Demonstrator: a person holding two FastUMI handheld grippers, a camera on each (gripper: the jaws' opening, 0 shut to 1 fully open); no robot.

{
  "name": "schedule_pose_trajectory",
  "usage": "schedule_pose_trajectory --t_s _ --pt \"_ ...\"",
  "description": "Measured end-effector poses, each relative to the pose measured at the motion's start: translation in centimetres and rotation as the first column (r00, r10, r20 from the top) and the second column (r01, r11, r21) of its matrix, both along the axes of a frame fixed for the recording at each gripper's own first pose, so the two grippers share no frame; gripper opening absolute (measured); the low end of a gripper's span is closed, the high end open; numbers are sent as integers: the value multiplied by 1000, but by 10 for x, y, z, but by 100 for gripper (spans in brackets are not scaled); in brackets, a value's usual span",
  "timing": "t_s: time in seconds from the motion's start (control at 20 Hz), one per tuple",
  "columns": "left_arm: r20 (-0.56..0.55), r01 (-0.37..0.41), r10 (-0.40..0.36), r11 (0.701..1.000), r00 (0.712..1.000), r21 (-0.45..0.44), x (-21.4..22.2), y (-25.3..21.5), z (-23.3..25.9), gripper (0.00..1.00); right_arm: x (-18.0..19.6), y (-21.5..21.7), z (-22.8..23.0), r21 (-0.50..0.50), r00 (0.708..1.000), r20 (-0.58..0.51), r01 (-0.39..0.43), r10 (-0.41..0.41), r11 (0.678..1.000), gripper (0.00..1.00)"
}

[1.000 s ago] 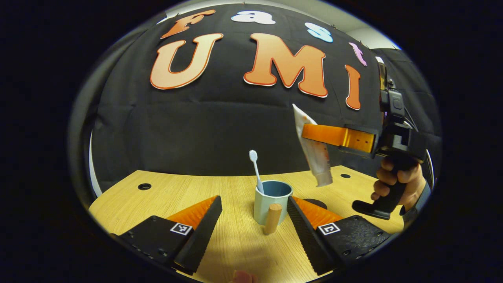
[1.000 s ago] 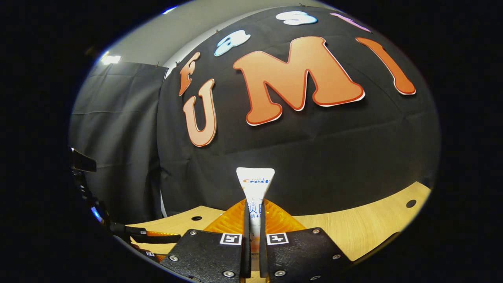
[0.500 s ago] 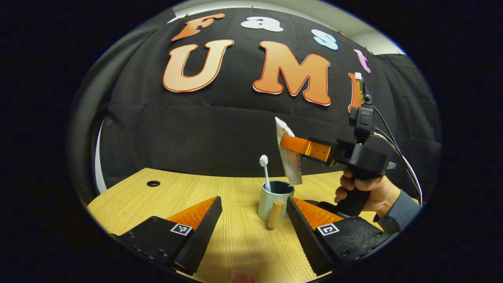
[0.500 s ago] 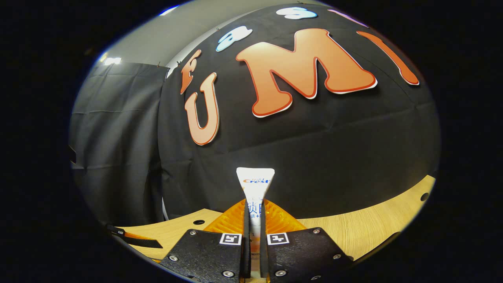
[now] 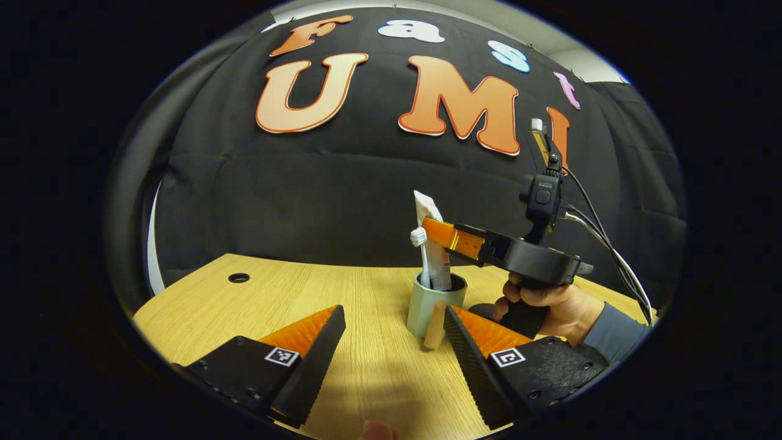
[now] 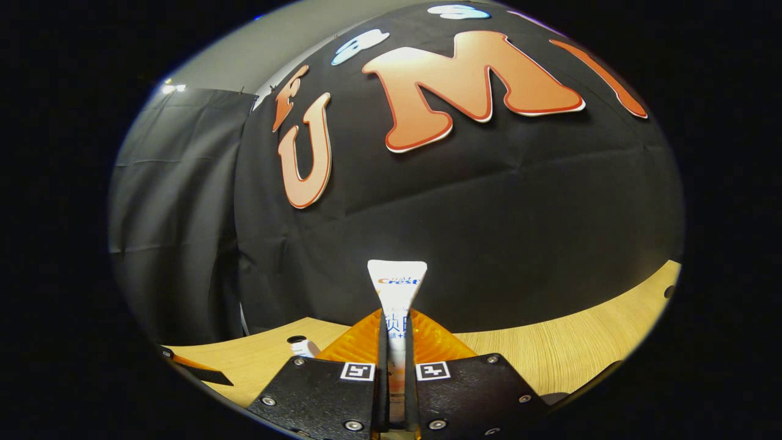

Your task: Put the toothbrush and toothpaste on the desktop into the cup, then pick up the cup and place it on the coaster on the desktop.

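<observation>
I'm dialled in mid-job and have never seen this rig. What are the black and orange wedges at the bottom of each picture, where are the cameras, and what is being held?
No robot arm here: a person holds one hand-held gripper in each hand. Each camera rides on a gripper and looks along its two fingers, the wedges you see. In the left gripper view, the left hand-held gripper is open and holds nothing; beyond it a cup with a wooden handle stands on the wooden desktop, a toothbrush upright inside. The right hand-held gripper, held by a hand, is lowering the toothpaste tube, lower end already in the cup. The right gripper view shows its fingers clamped on that tube.
</observation>
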State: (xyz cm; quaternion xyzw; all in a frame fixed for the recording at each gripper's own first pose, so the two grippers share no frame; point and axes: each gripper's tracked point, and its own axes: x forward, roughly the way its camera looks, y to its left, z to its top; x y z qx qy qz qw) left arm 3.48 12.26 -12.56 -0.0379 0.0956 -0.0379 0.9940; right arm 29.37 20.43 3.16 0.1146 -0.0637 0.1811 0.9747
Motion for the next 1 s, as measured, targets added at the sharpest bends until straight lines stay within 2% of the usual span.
schedule_pose_trajectory --t_s 0.25,0.45,0.7,1.0 --pt "0 -10 10 1000 1000 0 1 0 2 98 -7 -1 -14 -59 999 -39 -12 10 998 15" --pt "14 -7 7 999 1000 44 -1 -6 18 98 -24 -16 -20 -105 997 -82 -13 4 994 21" --pt "17 49 -52 993 999 106 6 -30 41 97 -51 -30 -39 -177 981 -187 -73 39 982 25" --pt "-91 113 -102 986 991 121 16 -49 38 97 -93 -49 -1 -279 994 -103 -56 28 959 30"
